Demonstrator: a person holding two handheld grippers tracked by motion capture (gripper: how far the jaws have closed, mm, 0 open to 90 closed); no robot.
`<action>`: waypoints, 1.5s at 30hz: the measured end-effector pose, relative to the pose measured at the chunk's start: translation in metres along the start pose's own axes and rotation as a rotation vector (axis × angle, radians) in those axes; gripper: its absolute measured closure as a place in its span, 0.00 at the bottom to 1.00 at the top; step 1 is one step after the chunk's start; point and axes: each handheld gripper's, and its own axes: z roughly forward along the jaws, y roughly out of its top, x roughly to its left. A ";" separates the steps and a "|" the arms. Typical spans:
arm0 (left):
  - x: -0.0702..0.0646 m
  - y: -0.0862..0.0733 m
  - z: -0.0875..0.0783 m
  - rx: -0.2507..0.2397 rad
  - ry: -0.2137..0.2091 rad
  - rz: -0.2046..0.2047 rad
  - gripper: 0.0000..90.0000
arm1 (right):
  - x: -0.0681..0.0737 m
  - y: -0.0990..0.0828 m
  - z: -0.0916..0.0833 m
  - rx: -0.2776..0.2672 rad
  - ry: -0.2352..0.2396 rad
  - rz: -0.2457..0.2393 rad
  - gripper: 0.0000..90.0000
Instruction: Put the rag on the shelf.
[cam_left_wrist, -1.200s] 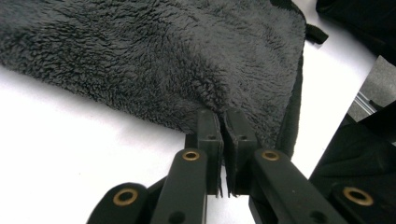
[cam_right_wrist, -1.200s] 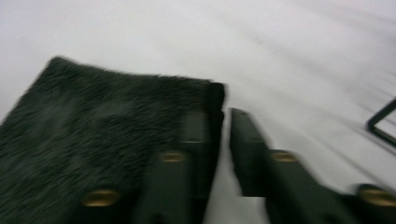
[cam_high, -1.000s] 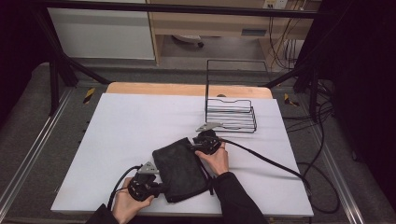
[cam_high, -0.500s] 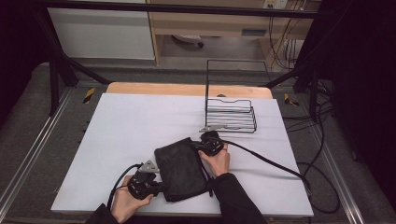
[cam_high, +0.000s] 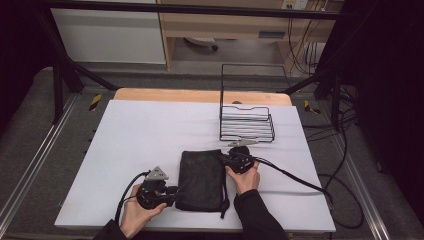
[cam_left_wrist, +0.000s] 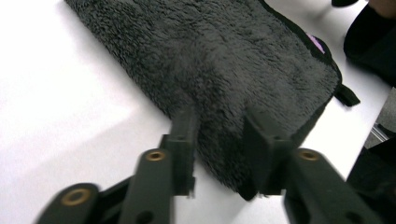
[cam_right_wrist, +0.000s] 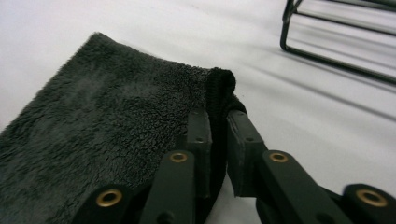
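A black fleecy towel (cam_high: 200, 177) lies folded flat on the white table (cam_high: 145, 130). My left gripper (cam_high: 172, 192) is at the towel's near left edge. In the left gripper view its jaws (cam_left_wrist: 219, 121) have just been opening and stand apart over the towel (cam_left_wrist: 224, 60), with pile between them and no pinch. My right gripper (cam_high: 223, 159) is at the towel's far right corner. Its jaws have just been opening a little. In the right gripper view the towel's (cam_right_wrist: 107, 130) raised hem still fills the narrow gap of my right gripper (cam_right_wrist: 218, 119).
A black wire rack (cam_high: 247, 125) stands on the table just beyond the right hand; its base bars (cam_right_wrist: 336, 51) show in the right gripper view. A black cable (cam_high: 295, 177) trails right from the right gripper. White table surface stretches to the left and far side.
The towel, skewed a second ago, now lies straight with its long side pointing away. The right hand has moved right with the corner. The left hand has stayed put.
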 end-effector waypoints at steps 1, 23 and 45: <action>-0.001 -0.002 0.000 0.003 0.011 0.005 0.66 | 0.000 0.000 -0.004 -0.009 0.000 -0.005 0.80; -0.008 -0.006 0.004 0.071 -0.024 -0.015 0.96 | 0.033 -0.069 -0.048 0.076 0.194 -0.028 0.73; 0.007 0.001 -0.021 -0.038 0.031 0.075 0.50 | 0.024 -0.054 -0.068 -0.046 0.208 -0.050 0.44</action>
